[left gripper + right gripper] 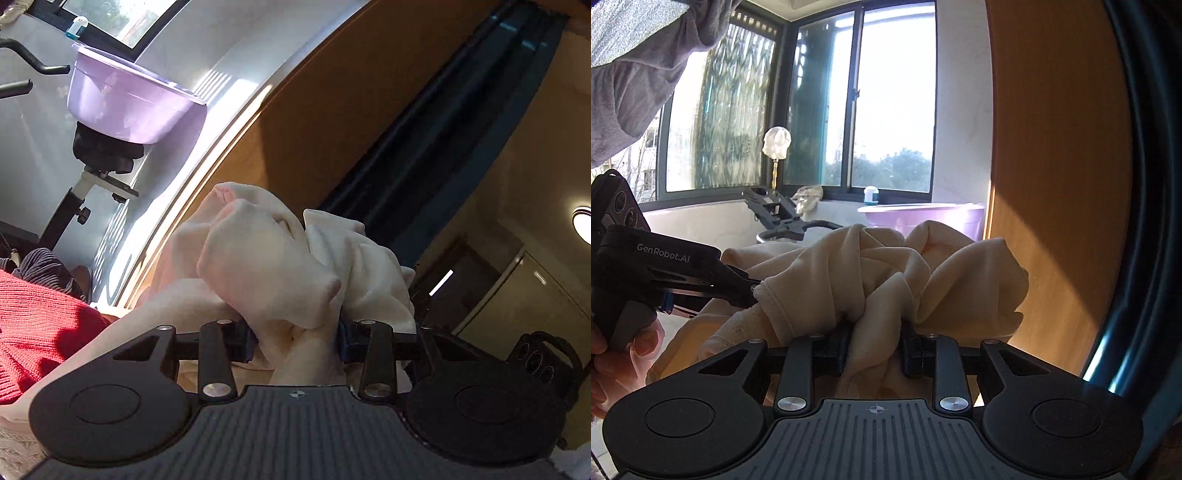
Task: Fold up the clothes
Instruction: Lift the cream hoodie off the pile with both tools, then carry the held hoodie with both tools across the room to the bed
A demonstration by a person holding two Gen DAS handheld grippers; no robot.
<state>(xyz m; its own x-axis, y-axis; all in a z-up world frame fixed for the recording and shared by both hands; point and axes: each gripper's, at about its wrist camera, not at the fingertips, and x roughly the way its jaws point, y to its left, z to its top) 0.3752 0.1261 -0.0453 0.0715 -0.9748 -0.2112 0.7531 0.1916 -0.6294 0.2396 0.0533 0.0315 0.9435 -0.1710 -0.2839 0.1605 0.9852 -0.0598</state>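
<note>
- A person holds a black two-finger gripper in each hand, and both grip one cream-coloured soft fleece garment (886, 273) that is bunched and raised in front of the cameras, clear of any surface that shows.
- The left gripper (295, 341) is clamped on a thick wad of the cream fabric, which bulges up between and over its jaws.
- The right gripper (873, 347) is likewise clamped on a gathered fold of the same garment, with cloth pressed between its jaws.
- In the right wrist view the left gripper (753, 291) comes in from the left edge, pinching a hemmed edge of the garment; the person's bare hand (624, 350) wraps its handle, under a grey fuzzy sleeve (639, 70).
- Both grippers point roughly level, tipped a little downward, and sit near each other with the cloth crumpled between them.
- Judged step: the garment has been picked up and is yet to be spread; no fold is made.
- The next move likely calls for drawing the two grips apart to open the cloth flat; a grip on a wad instead of an edge may leave it tangled.
- Behind are a lilac plastic basin (129, 103), a red knitted garment (40, 332) at the left, a sunlit window (886, 110) and an orange-brown wooden panel (1052, 147).
</note>
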